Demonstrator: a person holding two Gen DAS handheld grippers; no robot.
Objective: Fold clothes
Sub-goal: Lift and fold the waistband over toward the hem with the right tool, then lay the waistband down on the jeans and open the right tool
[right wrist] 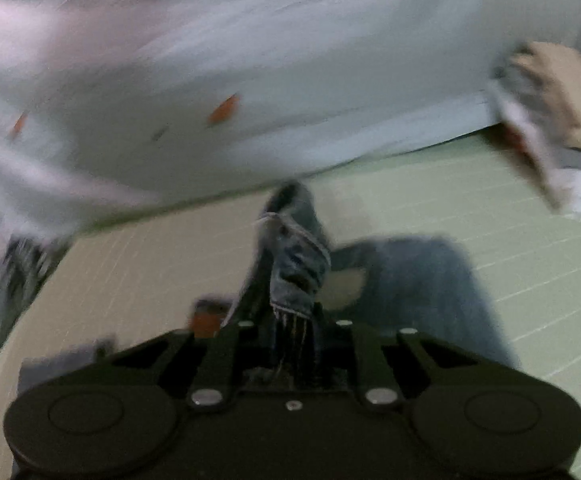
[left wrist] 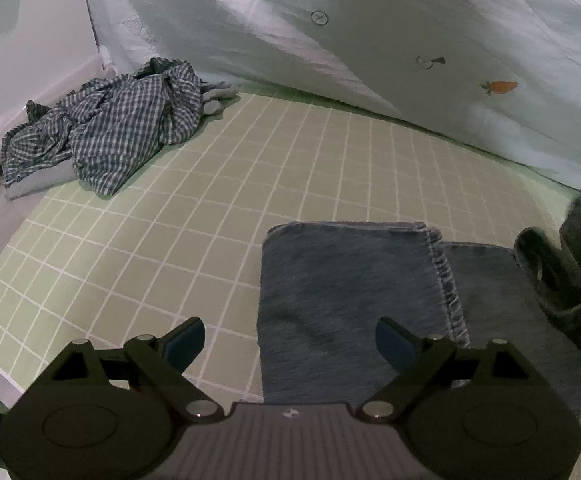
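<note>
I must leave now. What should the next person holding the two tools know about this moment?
Left tool: open, empty, hovering over the near edge of the folded jeans.
Right tool: shut on a frayed end of the jeans, lifting it off the green grid sheet.
Checked shirt: crumpled in the far left corner, untouched.
A bare hand holds some cloth at the far right; the right view is blurred.
Done: jeans partly folded.
Left: finish the jeans fold, then fold the checked shirt.

Both wrist views look steeply down, close over the green gridded sheet (left wrist: 250, 184), sharing the jeans (left wrist: 350, 300).
</note>
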